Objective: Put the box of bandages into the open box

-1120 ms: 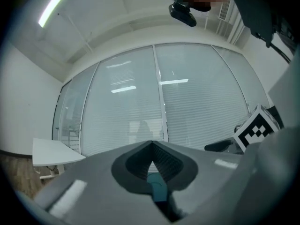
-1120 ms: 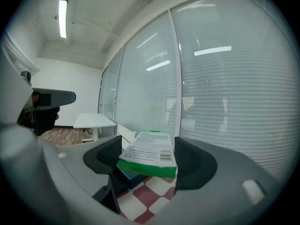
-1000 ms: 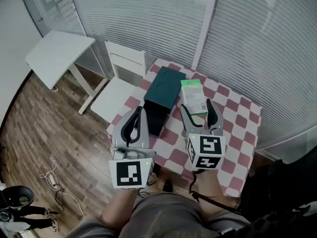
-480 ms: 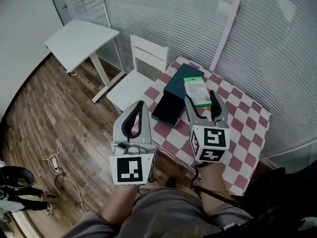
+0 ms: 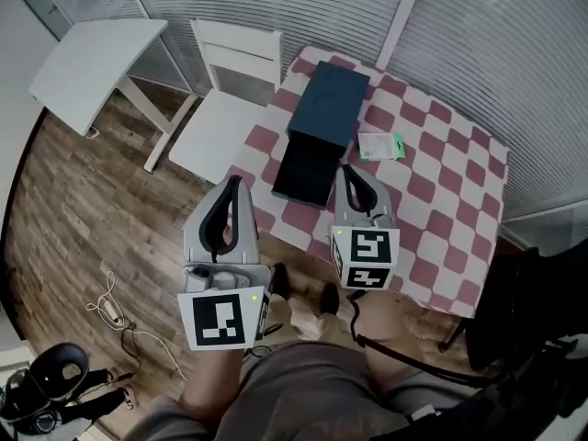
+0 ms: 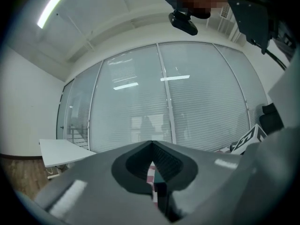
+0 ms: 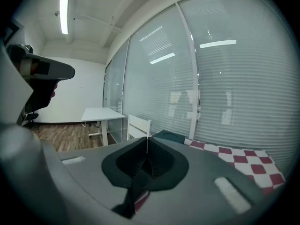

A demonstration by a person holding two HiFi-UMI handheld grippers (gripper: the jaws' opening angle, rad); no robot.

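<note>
Fingers of the right gripper (image 5: 356, 173) are clenched tip to tip; they have just been closing, and they meet on each other with nothing caught between them. The left gripper (image 5: 233, 183) is clenched the same way, its tips joined in a point and only a slit of checked cloth and dark box showing through the loop behind them.

The bandage box (image 5: 380, 146) lies flat on the table (image 5: 441, 200), held by neither gripper. It is a thin white pack with a green band along its right-hand short end; the print on its face is too small to read. It sits on the red-and-white checked cloth just right of the open box (image 5: 323, 108), close to it but apart, and beyond the right gripper's tips.

That open box is dark teal: a paler lid part lies farther from the person, and a darker, nearly black tray (image 5: 305, 175) lies nearer. The right gripper hangs over the cloth just right of the tray. The left gripper is at the table's near-left edge, left of the tray, with the wood floor (image 5: 83, 209) under it.
</note>
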